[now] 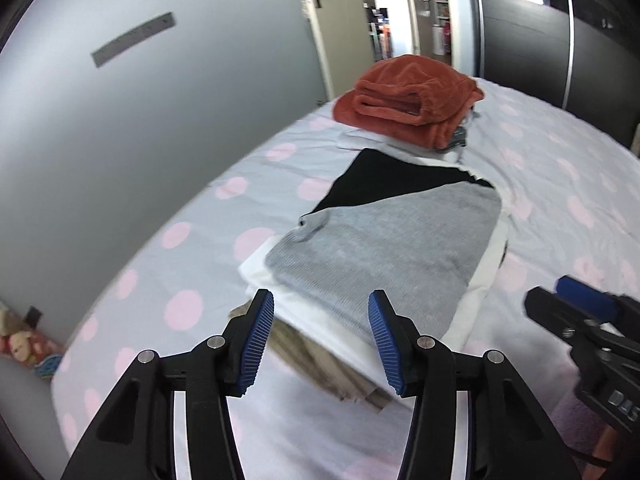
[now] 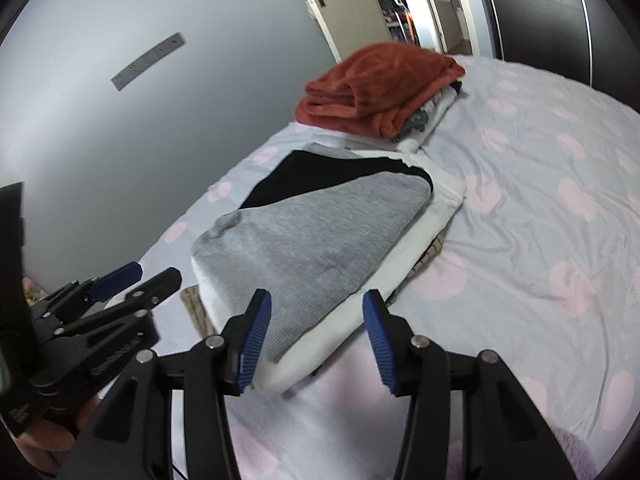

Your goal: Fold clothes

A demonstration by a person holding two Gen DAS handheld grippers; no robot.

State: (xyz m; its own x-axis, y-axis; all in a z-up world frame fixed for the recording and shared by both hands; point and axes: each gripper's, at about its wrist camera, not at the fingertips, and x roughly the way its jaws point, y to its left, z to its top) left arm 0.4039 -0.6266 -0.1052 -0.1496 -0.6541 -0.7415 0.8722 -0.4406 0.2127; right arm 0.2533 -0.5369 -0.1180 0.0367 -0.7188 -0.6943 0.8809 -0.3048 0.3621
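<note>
Left gripper point(image 1: 320, 344): my fingers stand apart with nothing between them, hanging above the near edge of the pile; the blue pads touch no cloth.
Right gripper point(image 2: 316, 340): same story, fingers spread wide and empty, poised over the near corner of the same pile.
Grey garment point(image 1: 384, 248): lies folded on top, a black panel point(image 1: 384, 180) showing at its far end, all resting on a white folded piece point(image 1: 486, 276) that sticks out along the right and near edges.
Underneath: something beige or striped point(image 1: 320, 356) pokes out at the near end; blur is heavy here, so I can't say what it is.
Rust-red stack point(image 1: 408, 96): folded fleece on top of other clothes, further along the bed point(image 1: 560, 184), just beyond the grey pile.
Progress, as I judge it: the grey piece looks folded and let go; what's left is likely tidying it or moving it to the stack.
Risk one: if I grab only the grey layer, the fold could spring open as it lifts.
Risk two: pinching too deep catches the white piece or the bedsheet and drags everything along.
Risk three: my two grippers sit close together, so a careless swing could knock them.
Risk four: the near flap looks loose; uneven lifting could skew the pile.
</note>
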